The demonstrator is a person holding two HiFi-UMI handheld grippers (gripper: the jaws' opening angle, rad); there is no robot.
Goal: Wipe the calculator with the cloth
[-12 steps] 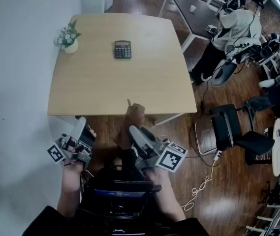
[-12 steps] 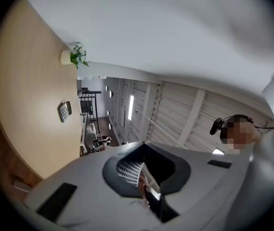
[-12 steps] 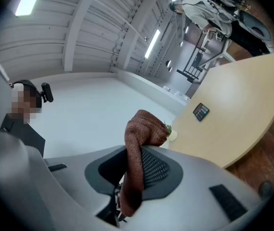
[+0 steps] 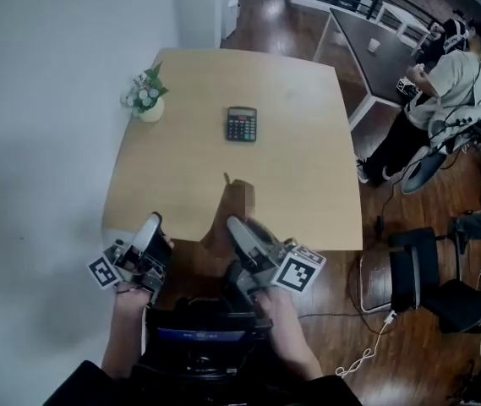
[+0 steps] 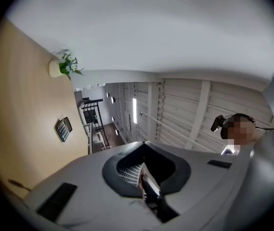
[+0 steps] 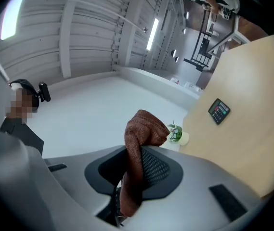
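A dark calculator point(image 4: 242, 124) lies flat near the middle of the light wooden table point(image 4: 308, 201); it also shows small in the left gripper view point(image 5: 63, 129) and the right gripper view point(image 6: 218, 111). My right gripper point(image 4: 233, 216) is at the table's near edge, shut on a brown cloth point(image 4: 238, 198) that stands up out of the jaws point(image 6: 137, 150). My left gripper point(image 4: 149, 223) hovers just off the near left corner, jaws shut with nothing between them. Both grippers are well short of the calculator.
A small white pot of flowers point(image 4: 146, 97) stands at the table's far left edge. A white wall runs along the left. To the right are dark office chairs point(image 4: 430, 269), a second dark table point(image 4: 375, 49) and a person point(image 4: 439, 91) standing by it.
The view has shifted so the table and calculator sit lower and further right in the picture. Both grippers have come closer to the table's near edge, the cloth still in the right one.
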